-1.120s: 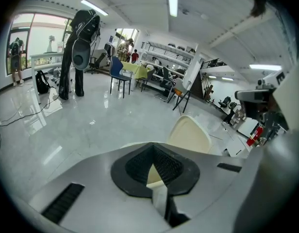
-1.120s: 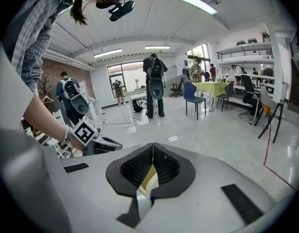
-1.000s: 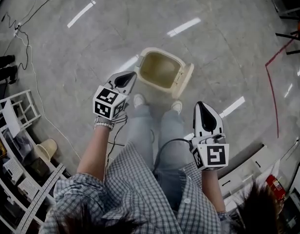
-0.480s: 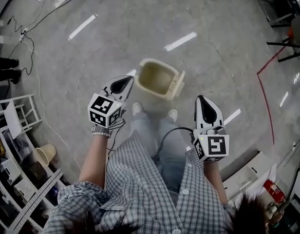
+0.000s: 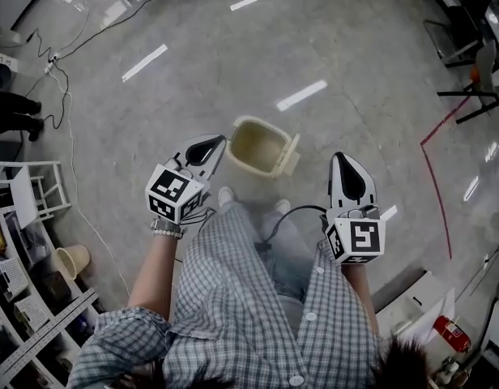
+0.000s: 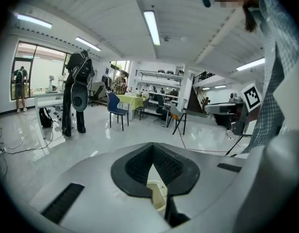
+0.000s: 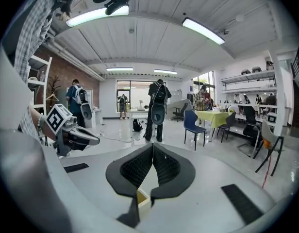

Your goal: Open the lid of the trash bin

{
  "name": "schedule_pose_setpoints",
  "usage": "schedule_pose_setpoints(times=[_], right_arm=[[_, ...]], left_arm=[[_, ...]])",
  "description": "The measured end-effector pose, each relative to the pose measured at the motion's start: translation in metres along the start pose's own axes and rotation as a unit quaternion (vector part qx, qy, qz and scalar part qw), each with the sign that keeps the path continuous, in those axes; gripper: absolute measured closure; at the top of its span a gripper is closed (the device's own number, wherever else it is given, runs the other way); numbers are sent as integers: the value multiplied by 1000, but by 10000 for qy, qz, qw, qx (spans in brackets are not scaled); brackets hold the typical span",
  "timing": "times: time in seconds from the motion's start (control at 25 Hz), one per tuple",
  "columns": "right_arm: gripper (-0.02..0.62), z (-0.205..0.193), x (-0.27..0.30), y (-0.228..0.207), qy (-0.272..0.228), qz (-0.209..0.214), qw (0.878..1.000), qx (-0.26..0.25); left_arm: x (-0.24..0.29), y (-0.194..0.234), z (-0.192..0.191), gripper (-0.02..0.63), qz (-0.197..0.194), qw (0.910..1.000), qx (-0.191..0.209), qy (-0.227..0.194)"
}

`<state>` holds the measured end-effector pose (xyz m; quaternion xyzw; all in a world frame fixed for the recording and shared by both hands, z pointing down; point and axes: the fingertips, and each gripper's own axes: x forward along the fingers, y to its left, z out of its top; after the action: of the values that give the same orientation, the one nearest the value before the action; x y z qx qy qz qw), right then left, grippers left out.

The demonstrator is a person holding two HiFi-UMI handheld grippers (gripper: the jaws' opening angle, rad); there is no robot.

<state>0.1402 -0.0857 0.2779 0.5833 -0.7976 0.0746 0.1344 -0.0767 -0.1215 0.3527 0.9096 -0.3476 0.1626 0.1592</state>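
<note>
A beige trash bin stands on the grey floor just ahead of the person's shoes, and its inside shows from above. Its lid is swung up at the bin's right side. My left gripper hovers left of the bin, high above the floor, jaws shut and empty. My right gripper hangs to the bin's right, also shut with nothing held. In the left gripper view the left gripper has a bit of the bin showing below its shut jaws. The right gripper likewise shows a corner of the bin.
White shelving and a beige pot stand at the left, with a cable trailing over the floor. A red tape line runs at the right, near chair legs. People with backpacks, chairs and tables fill the room.
The head view has risen and pulled back, so the bin looks smaller and farther. Both grippers stay shut and keep their places beside the open bin.
</note>
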Motion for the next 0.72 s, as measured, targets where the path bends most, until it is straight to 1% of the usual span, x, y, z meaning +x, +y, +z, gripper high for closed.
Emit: schedule_pose_setpoints(times=[0.08,0.16,0.28,0.44,0.72], right_arm=[[575,8,-2,-4,-79,-4,9999,-63],[575,16,-4,-10,-162,2,9998,-128],[575,27,-9,-22,-268,-55,9994,-205],[575,39,-12,-35,-402,-131,9988,-226],[575,53,-13,-41,-519,52,9978,-420]], left_arm=[[-5,-4,11,601,43,9999,-2,-130],[-7,-9,22,601,64,9997,84,-228],[-8,-19,39,601,49,9990,201,-385],[-12,-28,56,601,26,9981,254,-565],[-18,-36,76,601,247,9952,55,-943]])
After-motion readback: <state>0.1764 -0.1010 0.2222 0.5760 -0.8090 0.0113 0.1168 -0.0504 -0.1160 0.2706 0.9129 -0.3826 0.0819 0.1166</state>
